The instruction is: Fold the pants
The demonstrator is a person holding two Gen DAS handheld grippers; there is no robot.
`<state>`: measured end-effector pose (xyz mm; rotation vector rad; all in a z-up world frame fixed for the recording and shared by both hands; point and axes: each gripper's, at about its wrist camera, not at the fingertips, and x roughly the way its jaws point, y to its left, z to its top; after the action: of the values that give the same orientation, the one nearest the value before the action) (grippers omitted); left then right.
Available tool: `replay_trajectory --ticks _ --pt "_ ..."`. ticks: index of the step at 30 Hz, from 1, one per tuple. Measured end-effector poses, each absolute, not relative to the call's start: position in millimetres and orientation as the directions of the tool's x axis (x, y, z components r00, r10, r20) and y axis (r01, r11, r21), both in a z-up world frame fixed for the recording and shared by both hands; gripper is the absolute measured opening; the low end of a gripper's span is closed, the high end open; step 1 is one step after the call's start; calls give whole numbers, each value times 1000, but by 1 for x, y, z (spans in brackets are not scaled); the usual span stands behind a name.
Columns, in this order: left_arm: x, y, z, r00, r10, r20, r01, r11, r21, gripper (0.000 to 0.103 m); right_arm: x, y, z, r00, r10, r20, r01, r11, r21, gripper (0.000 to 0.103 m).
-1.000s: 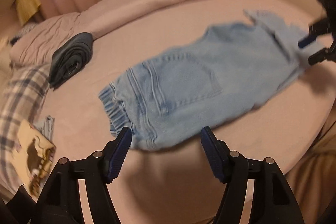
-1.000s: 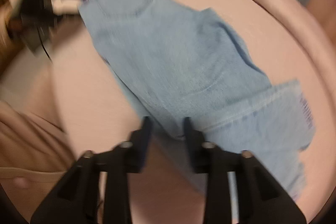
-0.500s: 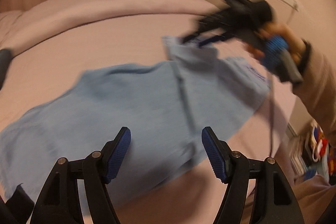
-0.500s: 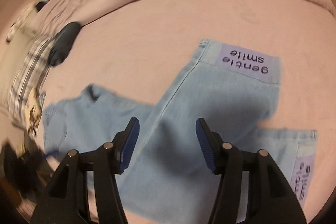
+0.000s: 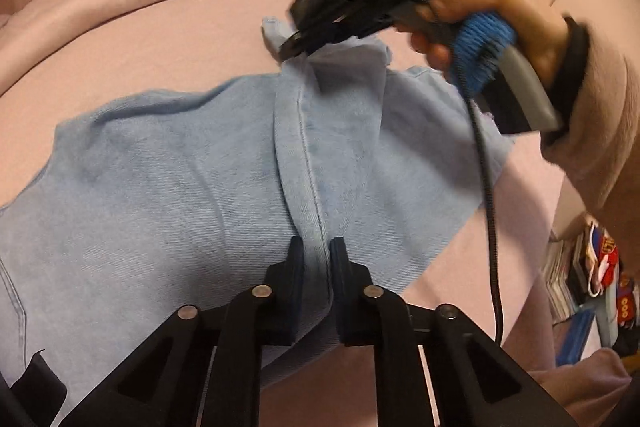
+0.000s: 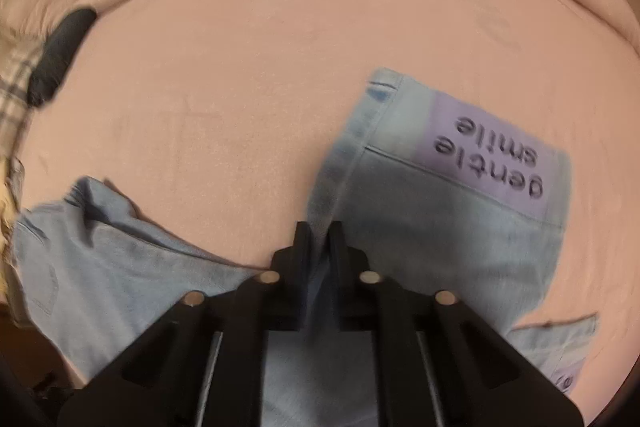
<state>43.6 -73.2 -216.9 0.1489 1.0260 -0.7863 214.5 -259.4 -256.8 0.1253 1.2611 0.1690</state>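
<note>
Light blue denim pants [image 5: 200, 163] spread across the pink bed [image 5: 172, 23], both ends pinched. Left hand-held gripper [image 5: 316, 259] clamped narrow on the seam ridge near the middle of the pants. Right hand-held gripper [image 6: 318, 239] closed tight on the leg edge, just below the purple "gentle smile" cuff label [image 6: 492, 151]. Dark folded garment [image 6: 60, 55] far off the pants, by the plaid pillow [image 6: 12, 95].

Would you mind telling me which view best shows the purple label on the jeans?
The right wrist view: the purple label reads "gentle smile" there. The left wrist view shows the jeans, not that label's print.
</note>
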Motion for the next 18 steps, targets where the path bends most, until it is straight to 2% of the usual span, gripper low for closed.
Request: replay_trajectory --ticks 11,18 --pt "27 -71 -208 310 -523 -794 651 725 -223 9 113 -323 -189 553 347 -757 4 908 418 7" --pt "15 -78 -206 354 -474 -806 672 729 -133 9 44 -352 -194 688 343 -640 77 842 534 7"
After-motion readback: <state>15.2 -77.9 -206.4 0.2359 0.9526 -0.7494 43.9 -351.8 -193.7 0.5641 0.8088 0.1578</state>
